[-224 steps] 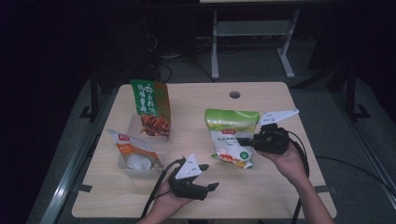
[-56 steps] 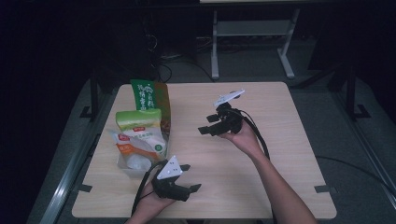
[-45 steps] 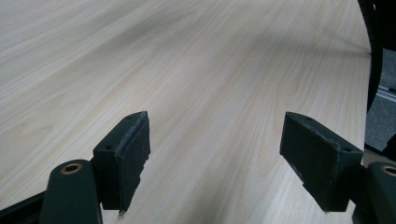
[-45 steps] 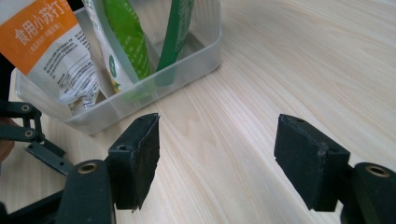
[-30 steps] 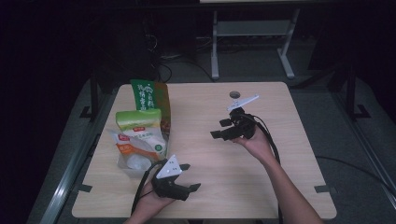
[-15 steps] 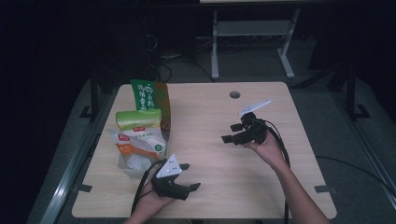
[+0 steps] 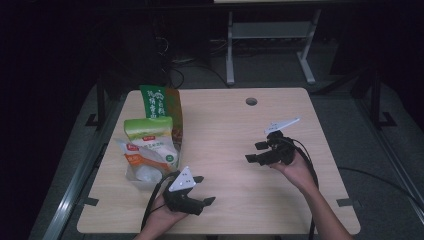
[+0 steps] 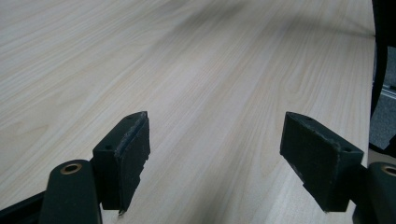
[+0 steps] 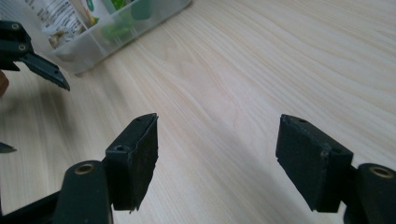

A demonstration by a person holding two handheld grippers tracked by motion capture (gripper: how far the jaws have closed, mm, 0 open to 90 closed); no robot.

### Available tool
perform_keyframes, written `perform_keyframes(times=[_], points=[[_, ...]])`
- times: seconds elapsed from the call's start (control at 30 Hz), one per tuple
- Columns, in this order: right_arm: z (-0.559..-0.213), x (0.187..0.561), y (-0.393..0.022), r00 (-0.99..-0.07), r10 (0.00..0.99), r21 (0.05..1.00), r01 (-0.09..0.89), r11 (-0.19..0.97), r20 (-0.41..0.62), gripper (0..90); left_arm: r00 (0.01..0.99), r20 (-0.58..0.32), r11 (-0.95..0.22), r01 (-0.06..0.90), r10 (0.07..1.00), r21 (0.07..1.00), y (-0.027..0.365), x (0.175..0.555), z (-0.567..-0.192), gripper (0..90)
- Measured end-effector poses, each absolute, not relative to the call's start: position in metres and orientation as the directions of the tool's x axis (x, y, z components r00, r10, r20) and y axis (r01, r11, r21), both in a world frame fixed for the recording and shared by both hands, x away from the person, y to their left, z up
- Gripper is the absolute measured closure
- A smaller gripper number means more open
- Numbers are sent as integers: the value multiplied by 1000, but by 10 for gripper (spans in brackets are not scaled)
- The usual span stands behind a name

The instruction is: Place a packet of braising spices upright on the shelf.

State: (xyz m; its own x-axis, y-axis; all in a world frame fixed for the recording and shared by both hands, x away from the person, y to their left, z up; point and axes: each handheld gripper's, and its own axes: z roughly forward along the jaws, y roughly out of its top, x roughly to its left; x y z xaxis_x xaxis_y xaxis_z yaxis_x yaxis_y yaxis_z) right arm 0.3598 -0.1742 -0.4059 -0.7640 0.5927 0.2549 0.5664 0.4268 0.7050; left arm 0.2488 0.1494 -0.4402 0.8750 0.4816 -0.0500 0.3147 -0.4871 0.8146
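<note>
We see a matt, pale wood-grain table (image 7: 235, 135) — glossy plastic snack bags (image 7: 150, 147) — and grippers' rough matt black pads (image 8: 126, 154)

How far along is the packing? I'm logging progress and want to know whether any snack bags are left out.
Done, by the look of it: three bags, the tall green bag, light green bag and white-and-orange bag, stand together in the clear bin at the table's left. In hand: nothing; left gripper and right gripper are both open and empty. Left: no loose bags visible.
</note>
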Motion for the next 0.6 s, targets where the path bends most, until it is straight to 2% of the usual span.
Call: perform_keyframes(times=[0.6], points=[[-411,318,-205,-740,625,724,572,387,250,298,881,-48,-490,306,470,816,144,244,-442,237]])
